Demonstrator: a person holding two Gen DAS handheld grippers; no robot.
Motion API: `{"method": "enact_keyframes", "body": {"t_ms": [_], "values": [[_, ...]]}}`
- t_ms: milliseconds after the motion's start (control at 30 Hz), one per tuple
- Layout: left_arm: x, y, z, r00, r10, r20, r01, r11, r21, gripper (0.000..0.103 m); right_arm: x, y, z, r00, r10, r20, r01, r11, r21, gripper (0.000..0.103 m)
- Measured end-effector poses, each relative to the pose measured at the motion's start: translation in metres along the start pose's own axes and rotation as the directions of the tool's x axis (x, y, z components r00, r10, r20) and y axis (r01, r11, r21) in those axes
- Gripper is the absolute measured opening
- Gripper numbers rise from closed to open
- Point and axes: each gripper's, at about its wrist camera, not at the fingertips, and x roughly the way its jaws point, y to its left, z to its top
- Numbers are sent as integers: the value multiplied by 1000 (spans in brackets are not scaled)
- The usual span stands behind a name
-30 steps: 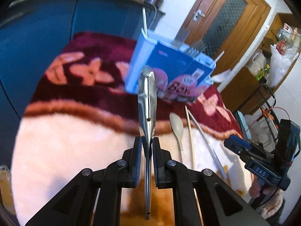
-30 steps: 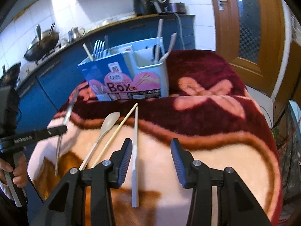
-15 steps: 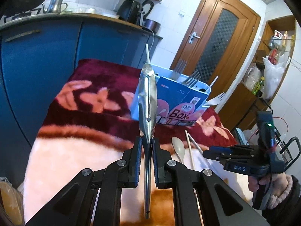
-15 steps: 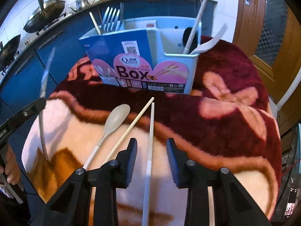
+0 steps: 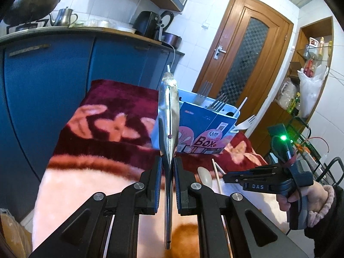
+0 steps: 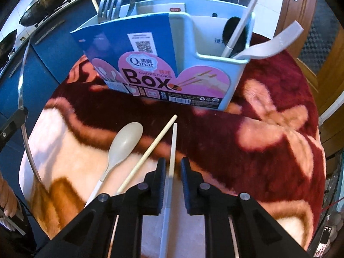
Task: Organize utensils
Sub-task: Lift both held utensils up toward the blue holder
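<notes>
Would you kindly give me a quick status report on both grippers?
Left gripper shut on metal utensil, held upright. Right gripper closing around white chopstick; contact unclear. Wooden chopstick close alongside.

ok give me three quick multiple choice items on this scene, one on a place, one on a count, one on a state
1. Where is the beige spoon?
A. on the blanket
B. in the box
C. in the jaws

2. How many chopsticks lie on the blanket?
A. one
B. two
C. four

3. What does the left gripper hold?
A. nothing
B. a metal utensil
C. a plastic fork

Answers:
1 A, it lies flat before the box.
2 B, a wooden chopstick and a white chopstick.
3 B, its jaws clamp the metal utensil.
</notes>
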Motion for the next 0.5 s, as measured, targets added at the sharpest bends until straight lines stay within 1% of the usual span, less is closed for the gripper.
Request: {"method": "enact_keyframes", "body": {"t_ms": [133,233,400,500], "values": [[-1,-2,2,1000,-7,13,8,1000,-2,11,1,4,0,1000,-6,2,6,1000,-15,7],[-3,-4,2,999,-20,31,20,1000,-3,11,-5,1,-4,999,5,40,-6,1000,23,6],[-6,-5,8,997,-25,72,26,1000,-7,11,-27,-10,-22,987,44,158,-57,995,80,6],[-6,-7,12,995,-27,98,29,999,-18,11,-45,-16,-37,966,79,245,-109,988,112,6]]}}
